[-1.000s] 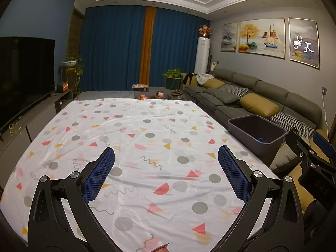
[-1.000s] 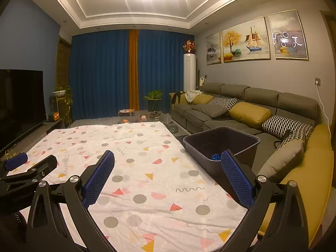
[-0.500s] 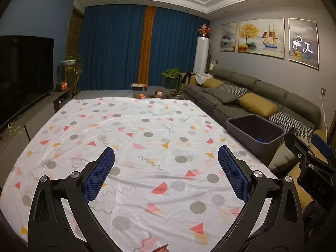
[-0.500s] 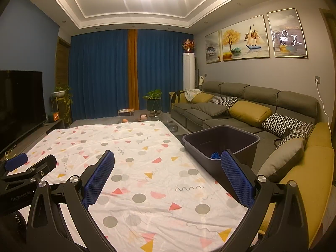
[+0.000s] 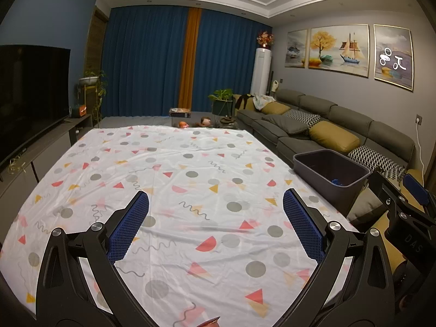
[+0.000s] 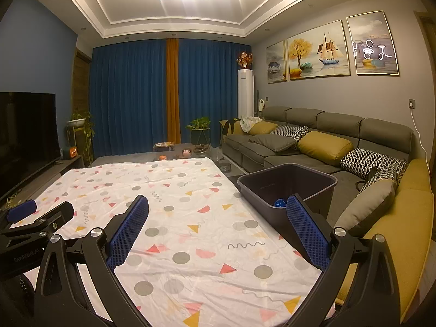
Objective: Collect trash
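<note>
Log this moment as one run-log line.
left gripper open, empty | right gripper open, empty | bin holds blue item | tablecloth

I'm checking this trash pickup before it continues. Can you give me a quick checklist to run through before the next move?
1. Left hand-held gripper open and holding nothing: ok.
2. Right hand-held gripper open and holding nothing: ok.
3. Dark grey plastic bin upright, top open: ok.
4. Small blue item already inside the bin: ok.
5. Next trash found on the white patterned cloth: not ok; only an orange scrap pokes in at the left view's bottom edge, identity cannot tell.
</note>
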